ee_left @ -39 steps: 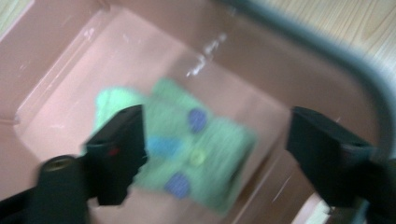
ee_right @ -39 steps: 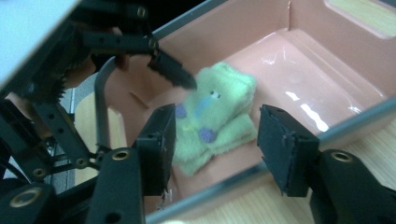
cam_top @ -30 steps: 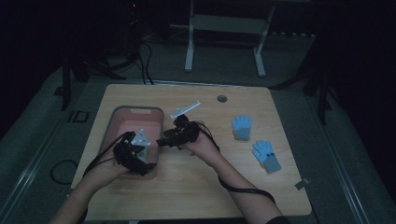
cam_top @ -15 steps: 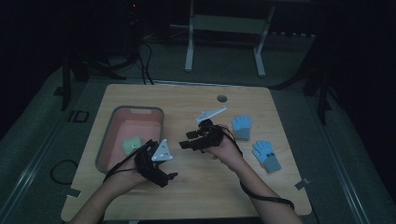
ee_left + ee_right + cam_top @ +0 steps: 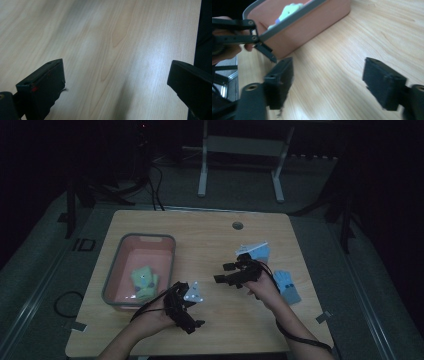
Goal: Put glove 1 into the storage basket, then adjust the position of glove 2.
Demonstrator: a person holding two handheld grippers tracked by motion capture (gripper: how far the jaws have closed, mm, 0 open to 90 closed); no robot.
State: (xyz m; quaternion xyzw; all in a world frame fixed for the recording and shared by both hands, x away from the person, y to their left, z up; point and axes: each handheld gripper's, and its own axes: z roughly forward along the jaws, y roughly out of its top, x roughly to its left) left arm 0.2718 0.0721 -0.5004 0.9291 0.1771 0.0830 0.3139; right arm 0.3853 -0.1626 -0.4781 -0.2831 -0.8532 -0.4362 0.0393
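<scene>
Dim room, dark floor around a pale wooden table (image 5: 210, 245); metal stand legs beyond its far edge.

Near edge: left gripper (image 5: 192, 322) low over bare wood close to the near edge, left of centre. Its jaws have just been opening and stand wide, nothing between them in the left gripper view.

Mid table: right gripper (image 5: 222, 272) right of centre, pointing toward the left edge. Its jaws have just been opening; they stand apart over bare wood, empty in the right gripper view.

Left side: pink bin (image 5: 116, 282) with green cloth (image 5: 143, 279) lying in it.

Right side: blue gloves. One (image 5: 289, 287) lies just beside the right hand (image 5: 262, 290), on its right-edge side, long axis running near-to-far. Another (image 5: 259, 251) lies farther back.

Judgement: right gripper is nearer both, but its jaws face away; it must turn toward the right edge.
</scene>
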